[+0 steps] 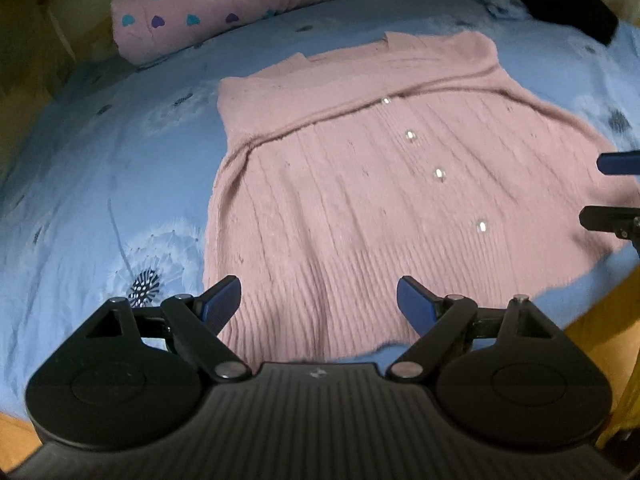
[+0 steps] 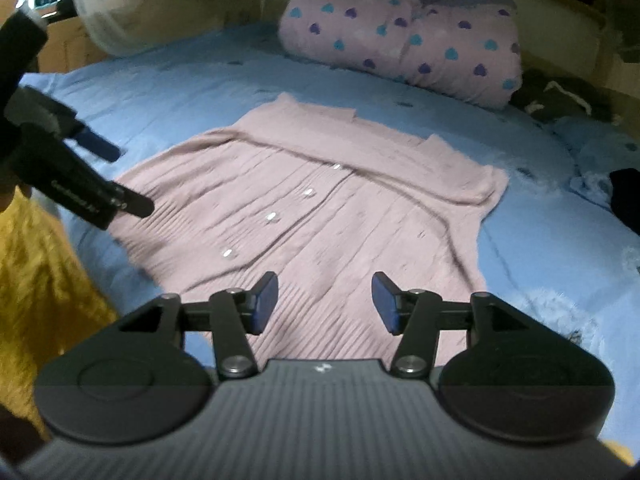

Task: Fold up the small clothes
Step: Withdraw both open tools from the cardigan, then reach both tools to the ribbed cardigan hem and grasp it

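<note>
A pink knit cardigan lies spread flat on a bed covered by a blue sheet printed with dandelion heads; the left gripper hangs just above the garment's ribbed hem, fingers spread wide and holding nothing, the hem lying directly beneath the gap between its blue pads; seen from the right wrist, the right gripper is likewise released and empty, poised over the hem of the same cardigan, a little nearer the garment's right edge; in that view the left gripper reaches in from the left edge of the frame, its tips over the cardigan's left side, whether touching the knit cannot be told; in the left wrist view the right gripper shows only as two finger tips at the right edge of the frame. The cardigan is buttoned down the front with a row of four pale, shiny buttons; its sleeves are folded across the chest, forming a band near the collar; the knit is ribbed lengthwise and lightly rumpled. Beyond the collar sits a pink pillow dotted with blue and purple hearts; a dark garment lies near the bed's far right corner; yellow fabric shows at the near left in the right wrist view.
</note>
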`<state>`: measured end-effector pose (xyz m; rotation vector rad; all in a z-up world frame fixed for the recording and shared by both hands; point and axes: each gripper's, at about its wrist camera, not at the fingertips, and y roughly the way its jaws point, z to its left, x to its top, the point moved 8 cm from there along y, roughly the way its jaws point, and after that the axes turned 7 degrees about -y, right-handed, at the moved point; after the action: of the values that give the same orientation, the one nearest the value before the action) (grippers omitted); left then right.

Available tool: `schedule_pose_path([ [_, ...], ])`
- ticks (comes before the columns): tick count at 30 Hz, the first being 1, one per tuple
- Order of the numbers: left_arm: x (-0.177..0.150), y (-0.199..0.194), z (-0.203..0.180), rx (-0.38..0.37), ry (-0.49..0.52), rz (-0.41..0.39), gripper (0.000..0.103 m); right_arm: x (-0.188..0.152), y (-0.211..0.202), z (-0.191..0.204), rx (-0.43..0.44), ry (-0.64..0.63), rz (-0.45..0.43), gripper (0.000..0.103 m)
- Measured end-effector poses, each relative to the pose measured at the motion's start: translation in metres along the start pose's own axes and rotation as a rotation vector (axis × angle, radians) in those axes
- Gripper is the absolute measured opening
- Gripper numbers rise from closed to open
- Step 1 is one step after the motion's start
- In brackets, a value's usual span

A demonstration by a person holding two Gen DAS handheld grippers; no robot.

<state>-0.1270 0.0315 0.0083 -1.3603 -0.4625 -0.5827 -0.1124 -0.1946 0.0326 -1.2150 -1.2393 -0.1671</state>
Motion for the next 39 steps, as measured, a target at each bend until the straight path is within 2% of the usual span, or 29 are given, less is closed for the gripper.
schedule_pose_path([
  [10,-0.029,0.001,-0.014,-0.018,0.146,0.028,0.088,-0.027,-0.002,0.026,0.008,-0.115,0.070,0.054],
  [18,-0.027,0.017,-0.021,0.050,0.238,-0.011,0.093,-0.033,0.005,0.030,0.010,-0.142,0.100,0.056],
  [20,-0.024,0.022,-0.020,0.067,0.256,-0.026,0.097,-0.033,0.007,0.030,-0.009,-0.158,0.090,0.061],
  [30,-0.010,0.042,-0.009,0.114,0.198,-0.082,0.097,-0.037,0.001,0.031,-0.090,-0.269,0.087,0.062],
  [34,-0.007,0.047,-0.010,0.128,0.203,-0.107,0.097,-0.033,0.010,0.025,-0.110,-0.239,0.071,0.062],
  [39,-0.004,0.052,-0.009,0.121,0.149,-0.102,0.097,-0.030,0.022,0.016,-0.142,-0.185,0.057,0.062],
])
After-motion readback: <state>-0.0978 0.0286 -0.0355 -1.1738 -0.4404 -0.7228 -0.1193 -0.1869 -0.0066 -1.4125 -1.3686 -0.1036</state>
